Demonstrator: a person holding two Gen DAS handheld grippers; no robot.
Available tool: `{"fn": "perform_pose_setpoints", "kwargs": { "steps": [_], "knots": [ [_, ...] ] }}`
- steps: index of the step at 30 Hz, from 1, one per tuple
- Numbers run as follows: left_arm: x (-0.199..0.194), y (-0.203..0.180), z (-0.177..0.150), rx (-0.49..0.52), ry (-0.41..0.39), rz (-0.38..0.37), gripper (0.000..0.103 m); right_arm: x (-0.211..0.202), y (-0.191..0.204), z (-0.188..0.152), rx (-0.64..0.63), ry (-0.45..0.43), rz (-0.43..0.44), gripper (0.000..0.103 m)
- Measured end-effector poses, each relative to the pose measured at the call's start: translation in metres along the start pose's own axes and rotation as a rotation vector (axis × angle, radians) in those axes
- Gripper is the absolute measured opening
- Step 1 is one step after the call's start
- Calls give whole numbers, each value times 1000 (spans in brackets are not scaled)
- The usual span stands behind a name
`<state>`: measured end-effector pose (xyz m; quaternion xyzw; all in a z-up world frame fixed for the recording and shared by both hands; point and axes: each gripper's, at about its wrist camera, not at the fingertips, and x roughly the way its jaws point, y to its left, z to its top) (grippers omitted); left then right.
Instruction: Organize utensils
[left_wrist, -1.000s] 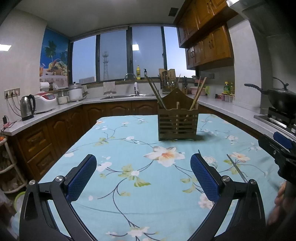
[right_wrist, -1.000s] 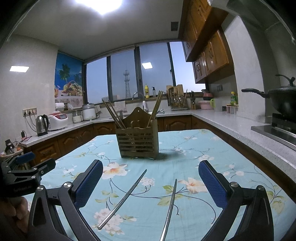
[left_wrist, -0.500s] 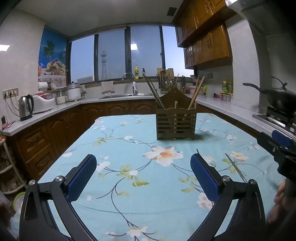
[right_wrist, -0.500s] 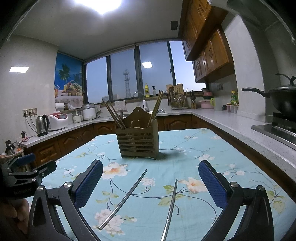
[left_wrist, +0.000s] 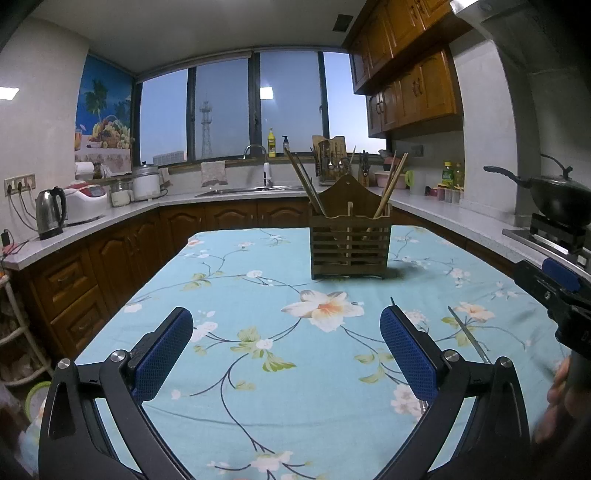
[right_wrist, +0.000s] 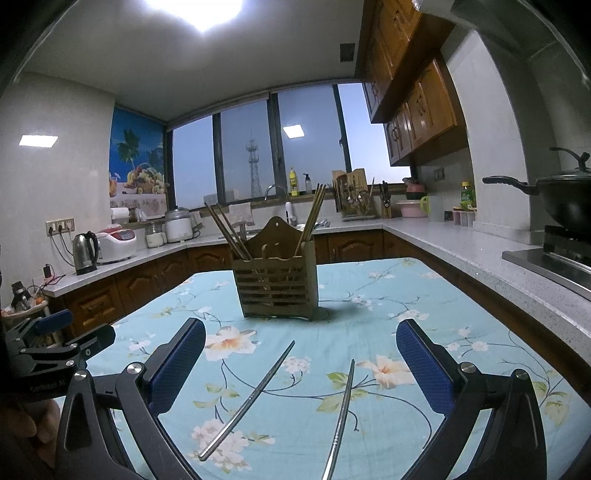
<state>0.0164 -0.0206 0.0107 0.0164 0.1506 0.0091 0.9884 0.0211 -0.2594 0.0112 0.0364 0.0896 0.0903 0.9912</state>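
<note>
A wooden utensil holder (right_wrist: 277, 281) with chopsticks in both ends stands mid-table; it also shows in the left wrist view (left_wrist: 349, 240). Two metal chopsticks lie on the floral cloth between my right gripper's fingers: a left one (right_wrist: 248, 400) and a right one (right_wrist: 341, 415). My right gripper (right_wrist: 301, 363) is open and empty above them. My left gripper (left_wrist: 286, 350) is open and empty over bare cloth, to the left of the chopsticks; one chopstick (left_wrist: 468, 338) shows at its right.
The blue floral tablecloth (left_wrist: 229, 295) covers the table. Counters surround it, with a kettle (left_wrist: 50, 214), a rice cooker (left_wrist: 85, 201), a sink (left_wrist: 236, 190) and a wok (left_wrist: 557, 199) on the stove at right.
The left wrist view has shifted slightly, so the holder sits a little lower and closer. The right gripper and the chopsticks have not moved.
</note>
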Motion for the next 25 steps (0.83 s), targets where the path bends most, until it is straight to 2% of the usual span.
{"fn": "perform_pose_setpoints", "kwargs": {
  "steps": [25],
  "knots": [
    [10,-2,5,-11,25,-34,103,7,3,4,12,33,-3,103]
  ]
}}
